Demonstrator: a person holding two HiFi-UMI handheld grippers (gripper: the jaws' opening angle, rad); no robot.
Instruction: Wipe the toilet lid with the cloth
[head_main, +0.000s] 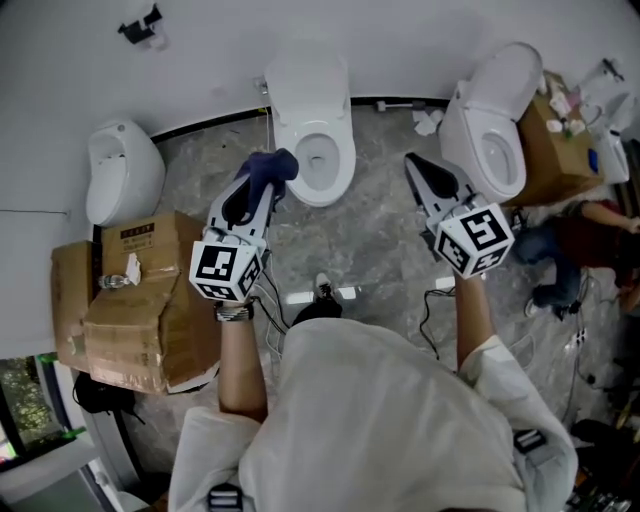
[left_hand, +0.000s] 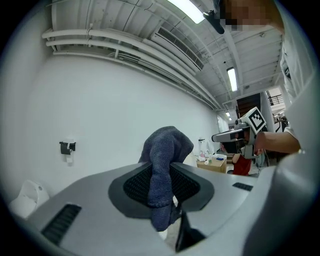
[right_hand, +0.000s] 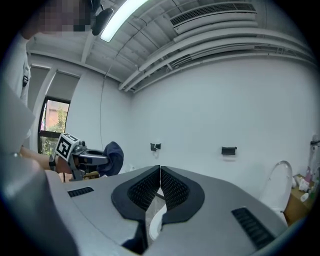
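A dark blue cloth (head_main: 272, 167) is pinched in my left gripper (head_main: 264, 186), which is held level in front of the middle white toilet (head_main: 310, 100). That toilet's lid stands raised against the wall and its bowl is open. In the left gripper view the cloth (left_hand: 164, 170) bunches up between the jaws and hangs below them. My right gripper (head_main: 413, 163) is shut with nothing in it, level, between the middle toilet and a second toilet (head_main: 490, 125) on the right. In the right gripper view its jaws (right_hand: 159, 172) meet, and the left gripper with the cloth (right_hand: 113, 157) shows to the left.
A white urinal (head_main: 120, 170) hangs at the left wall. Cardboard boxes (head_main: 150, 300) are stacked on the floor at the left. Another box (head_main: 555, 150) with bottles stands right of the second toilet. A person (head_main: 590, 240) sits low at the far right. Cables (head_main: 430, 320) lie on the marble floor.
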